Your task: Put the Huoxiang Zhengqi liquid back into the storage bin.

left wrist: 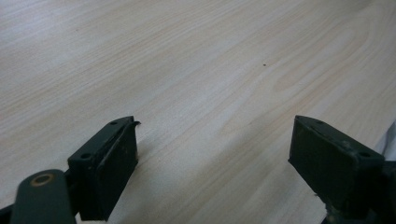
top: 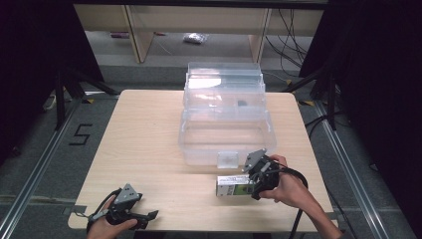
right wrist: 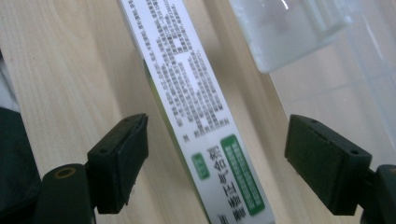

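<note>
- Carton (top: pixel 233 186), a small white box with green panels and dense print, lay flat on the desk (top: pixel 149 149) near its front right part, one end under the right tongs (top: pixel 256 185).
- Right tongs, held in the person's right hand (top: pixel 288 189), stood with the jaws wide apart; in the right gripper view the carton (right wrist: pixel 201 116) ran lengthwise up the gap between them, nearer the jaw on that view's left, and neither jaw touched it, so they held nothing.
- Just beyond the carton in that view, a frosted latch tab (right wrist: pixel 289 32) of the clear plastic bin hung at the upper right, with the bin's transparent wall beside it; the carton lay just in front of the bin, apart from it.
- Clear plastic storage bin (top: pixel 224 134) sat on the middle to back of the desk, open, its lid (top: pixel 224 79) standing up behind it; a small dark item (top: pixel 242 103) showed through the plastic near the back, too small to identify.
- Left tongs (top: pixel 149 215), in the left hand (top: pixel 112 226) at the front left corner of the desk, were well apart from the carton and bin.
- Left gripper view showed those left tongs (left wrist: pixel 215 158) with jaws spread wide over bare wood grain, gripping nothing.
- Beyond the desk, grey floor carried a "5" mark (top: pixel 80 134) at the left and cables (top: pixel 291 35) at the right.
</note>
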